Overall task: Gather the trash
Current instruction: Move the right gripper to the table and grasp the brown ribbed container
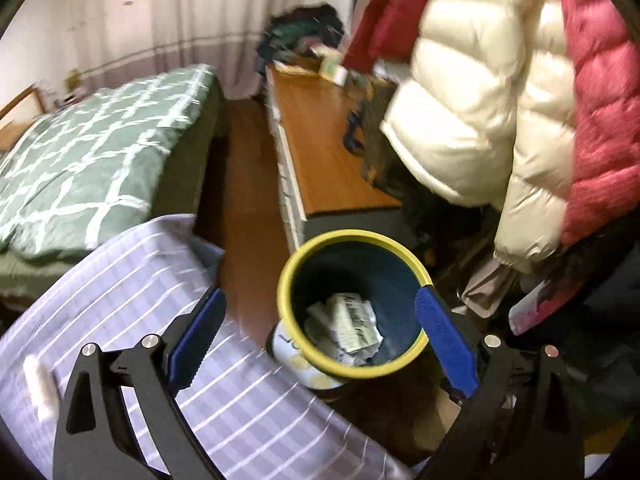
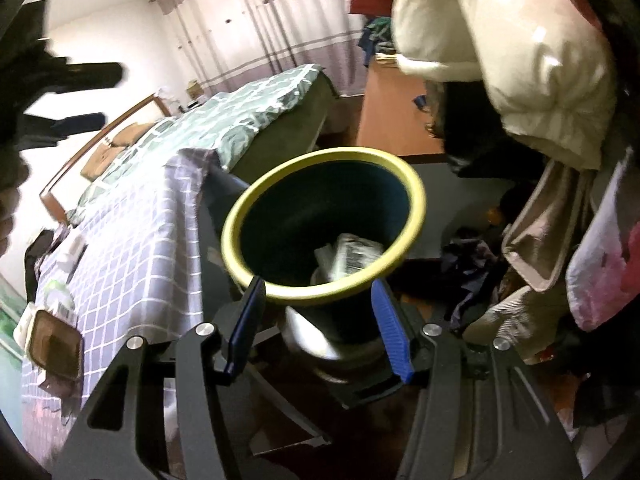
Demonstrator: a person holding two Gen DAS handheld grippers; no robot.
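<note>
The bed [image 1: 92, 152] with its green lattice quilt fills the far left. Nearer lies the tabletop [image 1: 132, 280] under a lilac checked cloth, and puffer jackets [image 1: 480, 100] hang on the right. Between them stands the trash bin [image 1: 352, 304], dark blue with a yellow rim, holding crumpled paper [image 1: 352, 324] at its bottom; that paper is the trash gathered so far.

The left gripper [image 1: 320, 340] hangs above the bin with its jaws released and spread wide, nothing between them. The right gripper [image 2: 320, 316] sits low against the bin's near side, its jaws half apart on either side of the wall just under the rim. Whether the pads actually press on it I cannot tell.

The risk, as I judge it, is the bin tipping: it leans in the right wrist view and seems perched on a pale round object [image 1: 296, 356], so a loose hold could spill the paper.

That object under the bin is mostly hidden. The small items at the cloth's near edge [image 2: 52, 328] are blurred and partly cut off.
</note>
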